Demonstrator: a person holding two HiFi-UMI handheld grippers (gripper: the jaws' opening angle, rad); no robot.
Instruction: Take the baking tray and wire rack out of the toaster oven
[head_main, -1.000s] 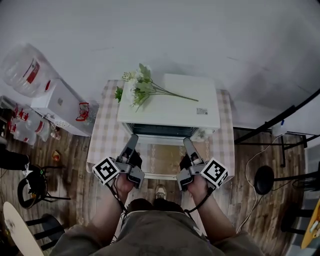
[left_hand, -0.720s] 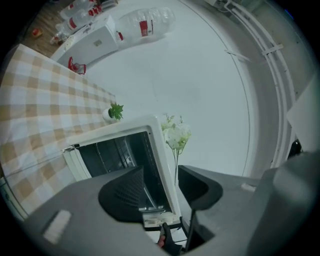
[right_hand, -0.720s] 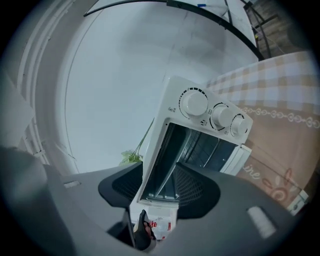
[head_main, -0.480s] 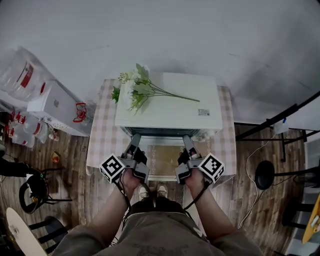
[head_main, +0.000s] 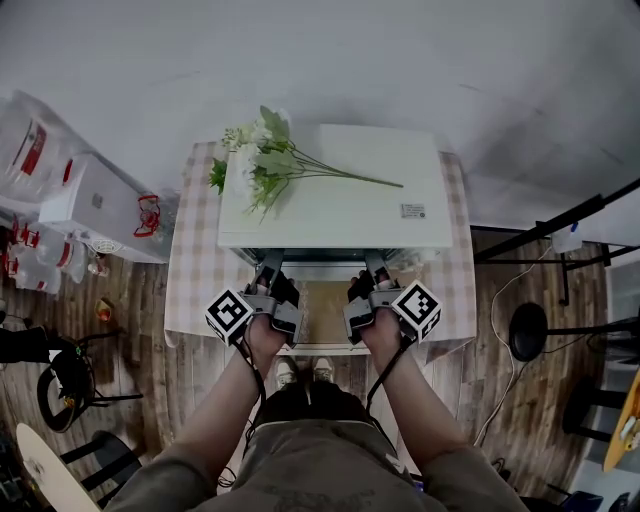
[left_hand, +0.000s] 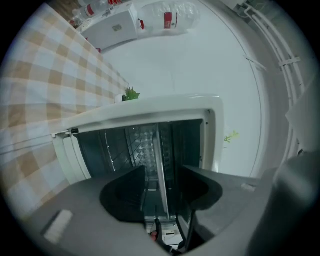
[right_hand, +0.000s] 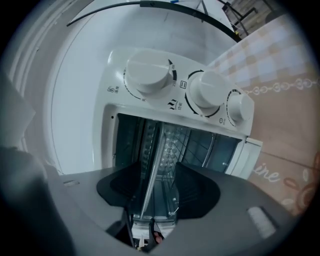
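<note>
**Both grippers at the oven mouth, jaws apart**

Head view: the left gripper and right gripper reached over the lowered door into the toaster oven.

Left gripper view: its jaws stood unclamped either side of the baking tray rim. What looked like the wire rack lay beside it, both inside.

Right gripper view: its jaws had just been opening, rim between them, ungripped.

The tray was probably stiff, light, slick metal, best pinched on the front rim.
</note>
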